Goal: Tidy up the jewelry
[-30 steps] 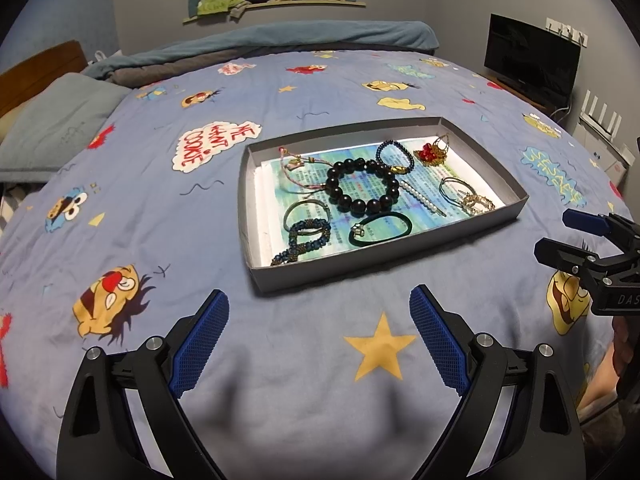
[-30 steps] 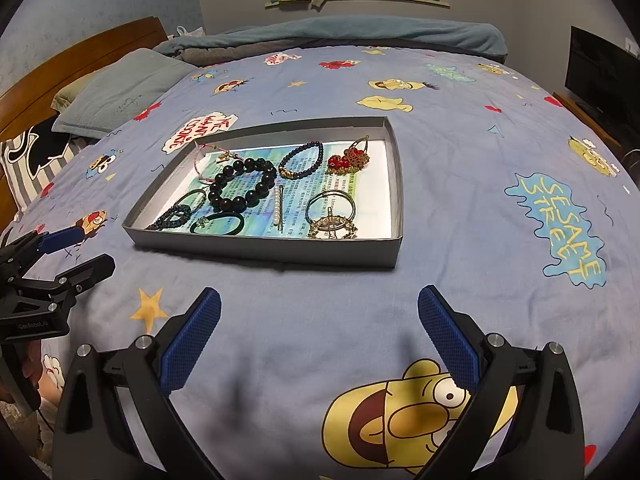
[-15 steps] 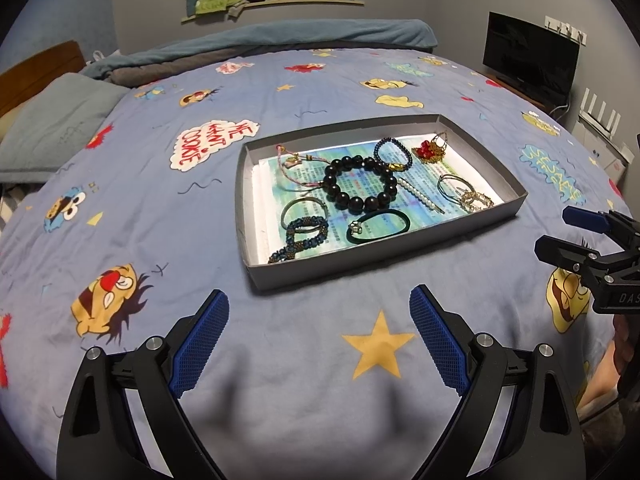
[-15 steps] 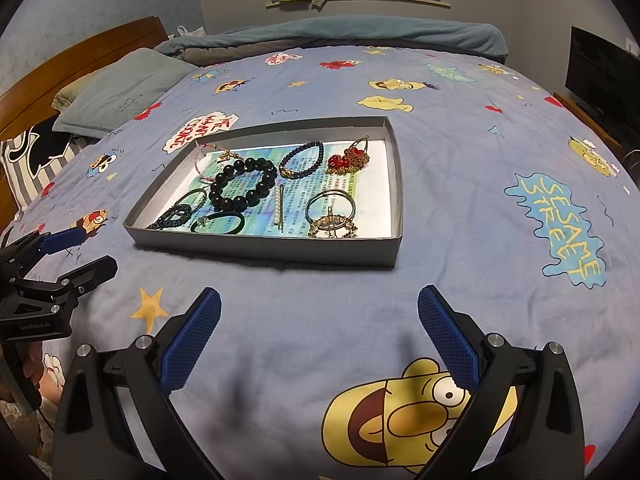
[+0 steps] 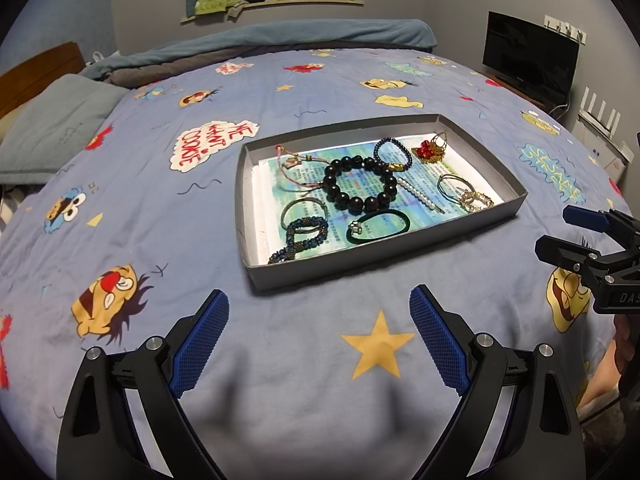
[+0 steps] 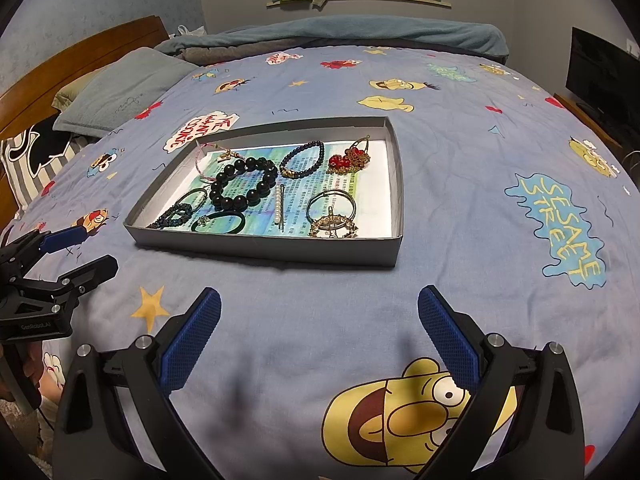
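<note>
Jewelry is gathered inside a shallow grey tray (image 5: 384, 258) lying on the bed: a black bead bracelet (image 5: 359, 185) sits near the middle, with a dark blue bead bracelet (image 5: 394, 155) and a red-and-gold ornament (image 5: 431, 151) behind it, a pearl hair pin (image 5: 420, 195) and gold rings (image 5: 464, 192) to its right, a green hair tie (image 5: 378, 226) and a blue braided bracelet (image 5: 300, 237) toward the near wall, and a pink cord bracelet (image 5: 294, 172) at the far left. Several pieces touch or overlap, so the scene fits either a sorted tray or one awaiting sorting; that cannot be settled. If a piece is to be lifted, it is best pinched on a free arc, away from neighbours, so that nothing is dragged along. The left gripper (image 5: 320, 334) and the right gripper (image 6: 320, 330) are held over the bedsheet (image 6: 460, 208) just short of the tray's near wall, both with jaws spread wide and nothing between them. That raised wall is judged the main obstacle to a low approach. Pillows (image 6: 120, 88), a folded blanket (image 6: 360, 34) and a dark screen (image 5: 530, 56) lie well apart.
</note>
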{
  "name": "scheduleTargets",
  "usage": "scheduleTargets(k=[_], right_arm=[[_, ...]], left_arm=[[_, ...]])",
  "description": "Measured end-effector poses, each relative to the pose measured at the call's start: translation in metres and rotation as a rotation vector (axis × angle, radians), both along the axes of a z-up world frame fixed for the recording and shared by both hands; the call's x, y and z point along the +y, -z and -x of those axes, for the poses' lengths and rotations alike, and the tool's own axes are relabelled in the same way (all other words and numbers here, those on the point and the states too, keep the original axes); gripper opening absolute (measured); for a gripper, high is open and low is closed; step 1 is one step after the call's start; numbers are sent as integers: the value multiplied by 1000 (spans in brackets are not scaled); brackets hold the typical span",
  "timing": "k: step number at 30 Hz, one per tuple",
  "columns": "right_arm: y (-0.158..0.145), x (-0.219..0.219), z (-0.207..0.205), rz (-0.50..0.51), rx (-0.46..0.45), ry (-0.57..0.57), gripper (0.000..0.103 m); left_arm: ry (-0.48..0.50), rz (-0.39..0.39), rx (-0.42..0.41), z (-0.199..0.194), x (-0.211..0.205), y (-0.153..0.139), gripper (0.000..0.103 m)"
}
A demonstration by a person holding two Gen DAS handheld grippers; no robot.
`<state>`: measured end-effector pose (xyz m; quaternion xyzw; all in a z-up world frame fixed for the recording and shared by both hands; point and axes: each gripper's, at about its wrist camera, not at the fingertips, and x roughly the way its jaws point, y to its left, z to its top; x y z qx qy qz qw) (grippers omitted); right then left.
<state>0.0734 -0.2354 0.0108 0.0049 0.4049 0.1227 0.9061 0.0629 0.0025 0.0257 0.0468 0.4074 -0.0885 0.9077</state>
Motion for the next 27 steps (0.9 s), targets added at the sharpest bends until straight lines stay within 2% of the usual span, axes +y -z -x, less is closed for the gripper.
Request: scheduleTargets(k=[27], right_arm=[[0,0,0,1,0,1,97]], left_arm=[[-1,-2,5,0,-1,3,92]])
